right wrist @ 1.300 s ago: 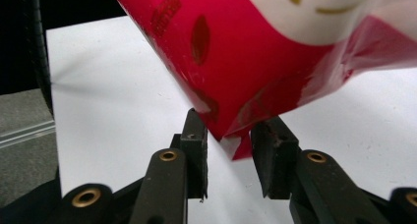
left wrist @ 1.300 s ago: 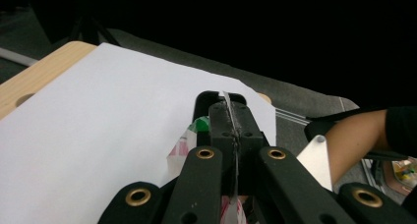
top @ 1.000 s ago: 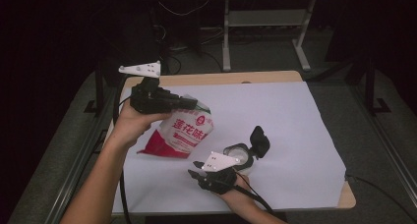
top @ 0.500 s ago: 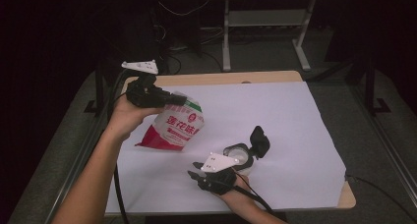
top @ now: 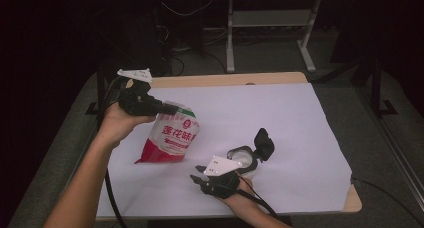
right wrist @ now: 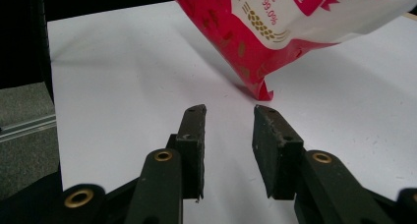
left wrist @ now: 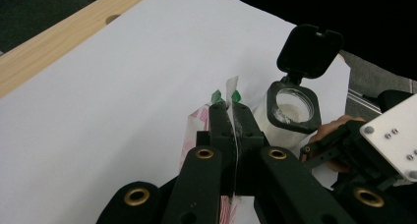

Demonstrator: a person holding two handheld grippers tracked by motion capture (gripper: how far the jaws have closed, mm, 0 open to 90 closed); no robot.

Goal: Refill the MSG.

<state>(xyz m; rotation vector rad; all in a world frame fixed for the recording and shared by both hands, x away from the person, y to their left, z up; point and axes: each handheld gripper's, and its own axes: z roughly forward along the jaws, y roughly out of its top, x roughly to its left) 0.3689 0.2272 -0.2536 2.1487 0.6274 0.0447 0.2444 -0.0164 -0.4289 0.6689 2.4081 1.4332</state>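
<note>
Two grippers work over one white sheet [top: 280, 118] that covers most of the wooden table [top: 225, 80]. We order the items by size.

The red-and-white bag [top: 170, 135] sits at about 9 o'clock from the sheet's centre. It is tilted, its lower corner on or just above the sheet; we cannot tell which. In the right gripper view the bag [right wrist: 295, 22] hangs at 1 o'clock above the jaws, its red corner just ahead of them.

The left gripper [top: 170, 108] is at 10 o'clock, held by the left hand [top: 117, 123]. In the left gripper view its jaws are pressed together on the bag's top edge [left wrist: 231, 94], pinching it.

The right gripper [top: 199, 172] is at 6 o'clock. In its own view its jaws [right wrist: 228, 113] stand partly spread with nothing between them, over bare sheet.

The container [top: 242, 159], with its black flip lid [top: 263, 144] raised, stands just beside the right gripper at 2 o'clock from it. The left gripper view shows white contents [left wrist: 293, 106] inside.
</note>
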